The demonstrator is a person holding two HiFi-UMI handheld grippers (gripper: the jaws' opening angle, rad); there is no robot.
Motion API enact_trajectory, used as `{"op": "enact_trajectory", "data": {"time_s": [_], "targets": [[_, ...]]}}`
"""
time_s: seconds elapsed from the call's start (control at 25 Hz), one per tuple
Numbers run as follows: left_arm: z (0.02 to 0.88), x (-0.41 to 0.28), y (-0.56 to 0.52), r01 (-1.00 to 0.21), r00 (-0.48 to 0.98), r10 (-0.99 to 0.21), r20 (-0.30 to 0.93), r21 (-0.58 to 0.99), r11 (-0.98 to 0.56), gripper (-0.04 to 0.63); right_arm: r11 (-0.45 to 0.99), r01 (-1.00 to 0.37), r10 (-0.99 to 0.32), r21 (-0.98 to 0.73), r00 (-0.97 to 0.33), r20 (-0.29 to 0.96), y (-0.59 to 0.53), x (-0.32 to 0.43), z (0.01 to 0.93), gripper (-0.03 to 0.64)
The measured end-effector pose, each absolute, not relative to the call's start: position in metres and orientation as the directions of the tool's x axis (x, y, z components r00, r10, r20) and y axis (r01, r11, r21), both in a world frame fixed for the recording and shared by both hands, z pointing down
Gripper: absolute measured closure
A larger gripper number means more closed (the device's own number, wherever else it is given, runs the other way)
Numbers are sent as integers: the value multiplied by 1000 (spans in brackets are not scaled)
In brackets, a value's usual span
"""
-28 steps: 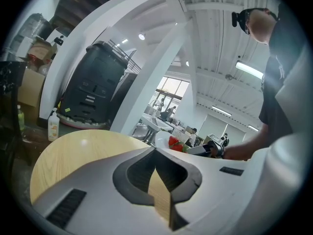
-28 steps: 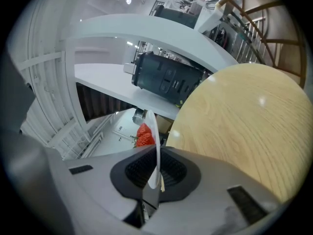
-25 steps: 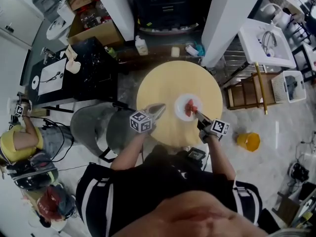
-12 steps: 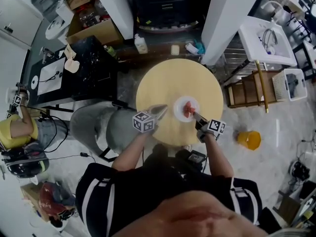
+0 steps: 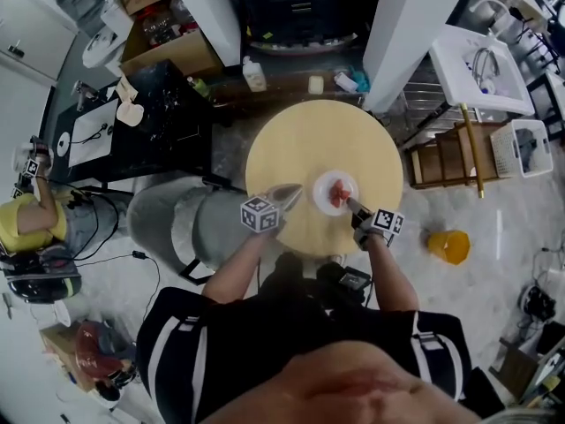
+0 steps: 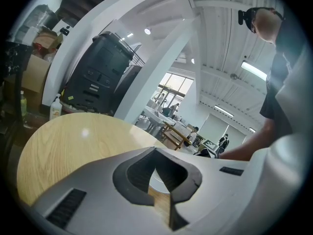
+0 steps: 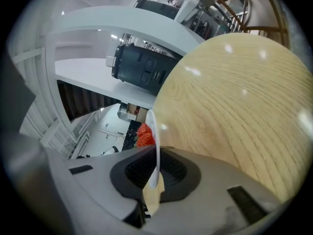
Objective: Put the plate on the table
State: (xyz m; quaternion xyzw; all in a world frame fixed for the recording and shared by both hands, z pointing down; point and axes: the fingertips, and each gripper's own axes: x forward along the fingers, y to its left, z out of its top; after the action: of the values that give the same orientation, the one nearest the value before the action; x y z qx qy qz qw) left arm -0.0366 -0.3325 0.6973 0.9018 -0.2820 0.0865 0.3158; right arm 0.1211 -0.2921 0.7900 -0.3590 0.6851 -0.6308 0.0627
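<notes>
A small white plate (image 5: 335, 190) carrying red strawberries (image 5: 339, 196) is over the near side of the round wooden table (image 5: 309, 140). My right gripper (image 5: 356, 208) is shut on the plate's near rim. In the right gripper view the plate (image 7: 151, 124) stands edge-on between the pads of that gripper (image 7: 155, 155), with the strawberries (image 7: 145, 135) beside it. Whether the plate touches the tabletop I cannot tell. My left gripper (image 5: 294, 190) hovers just left of the plate, tips together and holding nothing; in its own view, the left gripper (image 6: 155, 152) points across the table (image 6: 73, 141).
Two grey round stools (image 5: 168, 223) stand left of the table beside a black desk (image 5: 132, 122). A wooden step frame (image 5: 441, 157), a white sink (image 5: 481, 69) and an orange bucket (image 5: 448, 246) are at the right. A person in yellow (image 5: 31, 228) sits far left.
The plate looks slightly smaller than a second ago, as if lower over the table. Both grippers have stayed almost where they were.
</notes>
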Motion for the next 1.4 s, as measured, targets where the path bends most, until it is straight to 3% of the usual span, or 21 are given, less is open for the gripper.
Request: {"op": "enact_trajectory", "data": {"time_s": [1.4], "targets": [[713, -35, -306, -568, 822, -450, 348, 542, -619, 594, -78, -484, -508, -872, -733, 453, -268, 106, 802, 609]]}}
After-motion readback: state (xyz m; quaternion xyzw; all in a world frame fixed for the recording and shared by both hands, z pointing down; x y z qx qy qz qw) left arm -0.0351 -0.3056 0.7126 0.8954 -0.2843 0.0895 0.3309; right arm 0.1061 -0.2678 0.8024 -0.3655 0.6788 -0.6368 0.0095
